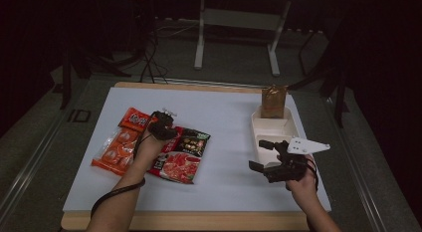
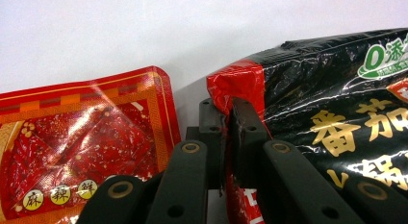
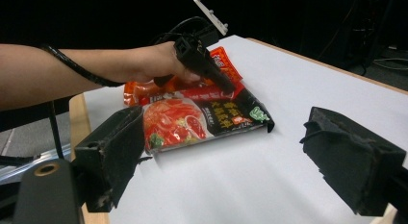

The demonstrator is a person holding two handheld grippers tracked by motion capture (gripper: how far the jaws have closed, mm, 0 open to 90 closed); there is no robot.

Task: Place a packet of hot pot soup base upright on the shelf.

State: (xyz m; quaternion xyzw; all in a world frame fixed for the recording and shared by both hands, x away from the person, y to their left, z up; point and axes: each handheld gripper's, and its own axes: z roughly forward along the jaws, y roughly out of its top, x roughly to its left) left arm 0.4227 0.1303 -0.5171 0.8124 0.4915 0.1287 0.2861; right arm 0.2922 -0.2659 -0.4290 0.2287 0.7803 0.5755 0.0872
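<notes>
The left gripper [image 2: 226, 137] pinches the black-and-red packet [image 2: 332, 118] by one corner, beside the orange packet [image 2: 82, 152]. That thin grip could slip. The right gripper [image 1: 266, 155] waits spread wide

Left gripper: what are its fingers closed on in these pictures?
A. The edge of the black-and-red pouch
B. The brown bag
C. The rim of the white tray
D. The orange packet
A: in the left gripper view the left gripper has its fingers pinched together on the red edge of the black-and-red pouch; the orange packet lies beside it, apart.
</notes>
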